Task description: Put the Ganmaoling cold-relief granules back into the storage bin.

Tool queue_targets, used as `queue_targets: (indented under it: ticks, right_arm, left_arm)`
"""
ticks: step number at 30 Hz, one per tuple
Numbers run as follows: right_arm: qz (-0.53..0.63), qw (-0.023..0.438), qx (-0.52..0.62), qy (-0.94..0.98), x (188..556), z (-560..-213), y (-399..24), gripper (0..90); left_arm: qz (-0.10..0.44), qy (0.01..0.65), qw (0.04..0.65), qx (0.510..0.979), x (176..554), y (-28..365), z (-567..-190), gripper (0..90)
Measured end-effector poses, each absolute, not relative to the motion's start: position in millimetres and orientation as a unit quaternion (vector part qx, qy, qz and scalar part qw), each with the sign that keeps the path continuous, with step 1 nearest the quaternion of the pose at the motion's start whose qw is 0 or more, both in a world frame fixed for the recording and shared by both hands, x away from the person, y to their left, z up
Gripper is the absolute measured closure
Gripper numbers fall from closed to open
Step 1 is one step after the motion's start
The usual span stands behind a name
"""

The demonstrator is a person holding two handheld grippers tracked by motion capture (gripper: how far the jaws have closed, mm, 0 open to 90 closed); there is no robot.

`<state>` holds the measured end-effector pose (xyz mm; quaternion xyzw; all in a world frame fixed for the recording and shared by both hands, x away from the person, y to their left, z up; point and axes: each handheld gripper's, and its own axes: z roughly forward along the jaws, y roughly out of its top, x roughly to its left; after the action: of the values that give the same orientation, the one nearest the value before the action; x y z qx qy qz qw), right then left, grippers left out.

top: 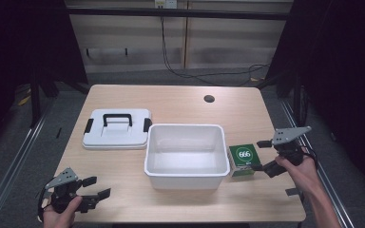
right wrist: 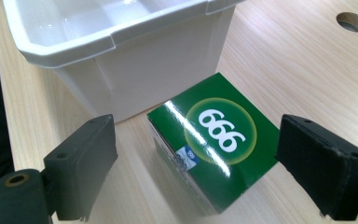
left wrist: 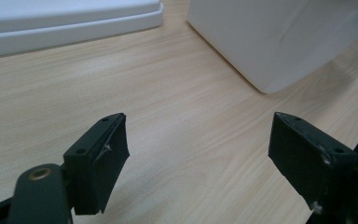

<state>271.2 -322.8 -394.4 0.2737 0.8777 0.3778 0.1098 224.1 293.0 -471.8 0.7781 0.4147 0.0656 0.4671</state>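
One white bin [top: 186,153] sits empty beside a green box [top: 243,159].

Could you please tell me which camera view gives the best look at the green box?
The right gripper view: the green box sits large between the open jaws, its white 666 readable, beside the white bin. The high view shows it small, right of the bin near the right gripper.

Seen from above, the high view faces forward across the worktop [top: 180,102]; both gripper views sit low and close, sharing the white bin [top: 186,154].
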Motion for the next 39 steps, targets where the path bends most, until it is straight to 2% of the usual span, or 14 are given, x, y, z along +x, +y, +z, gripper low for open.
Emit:
queue_targets:
  ticks: [10, 17, 23, 29, 31, 39]
  right_arm:
    - [0.334, 0.084, 0.239, 0.908, 292.1, -390.6, -313.6, 11.2]
    - [0.294, 0.083, 0.213, 0.928, 304.6, -385.4, -301.9, 9.9]
    - [0.262, 0.058, 0.185, 0.945, 313.1, -384.3, -291.4, 9.7]
    - [0.236, 0.061, 0.164, 0.956, 318.4, -386.0, -283.3, 9.3]
    - [0.22, 0.041, 0.142, 0.964, 321.1, -387.9, -276.6, 9.3]
    - [0.18, 0.051, 0.127, 0.974, 327.3, -386.4, -268.5, 9.1]
  left_arm:
    - [0.063, 0.415, 0.466, 0.779, 224.5, 292.5, -472.2, 19.8]
    - [0.064, 0.413, 0.465, 0.78, 225.0, 292.5, -472.2, 19.8]
    - [0.063, 0.414, 0.467, 0.779, 224.9, 292.8, -472.1, 19.7]
    - [0.063, 0.415, 0.467, 0.778, 225.0, 293.7, -472.0, 19.7]
    - [0.064, 0.413, 0.466, 0.78, 224.4, 292.9, -471.8, 19.7]
    - [0.063, 0.414, 0.466, 0.779, 224.1, 293.0, -472.1, 19.8]
